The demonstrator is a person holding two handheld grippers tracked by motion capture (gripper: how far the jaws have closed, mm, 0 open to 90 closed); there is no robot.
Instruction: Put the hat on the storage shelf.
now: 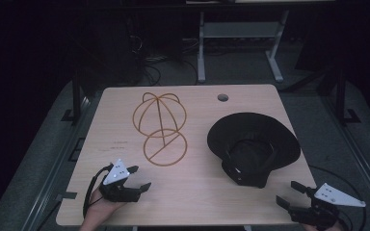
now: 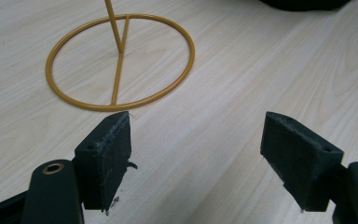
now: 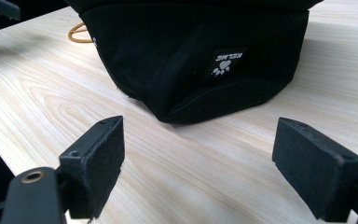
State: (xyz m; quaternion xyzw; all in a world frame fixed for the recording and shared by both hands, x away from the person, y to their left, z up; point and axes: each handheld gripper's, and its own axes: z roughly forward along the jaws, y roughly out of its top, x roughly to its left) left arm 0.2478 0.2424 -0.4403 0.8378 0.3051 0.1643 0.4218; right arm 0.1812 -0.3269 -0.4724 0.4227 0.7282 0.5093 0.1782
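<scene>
Overhead, high view: I keep left gripper (image 1: 138, 178) near the wire hat stand (image 1: 160, 127) and right gripper (image 1: 289, 192) near the black hat (image 1: 253, 144), crown-down, brim up, at table (image 1: 125, 202) right.
Left gripper view: jaws wide, empty; stand's base ring (image 2: 120, 60) just ahead.
Right gripper view: jaws wide, empty; hat crown (image 3: 191, 56) ahead, prob. for pickup.

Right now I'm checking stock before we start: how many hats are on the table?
1: a black fabric bucket hat, lying brim-up on the right half of the light wooden table, right of the gold wire hat stand.
</scene>
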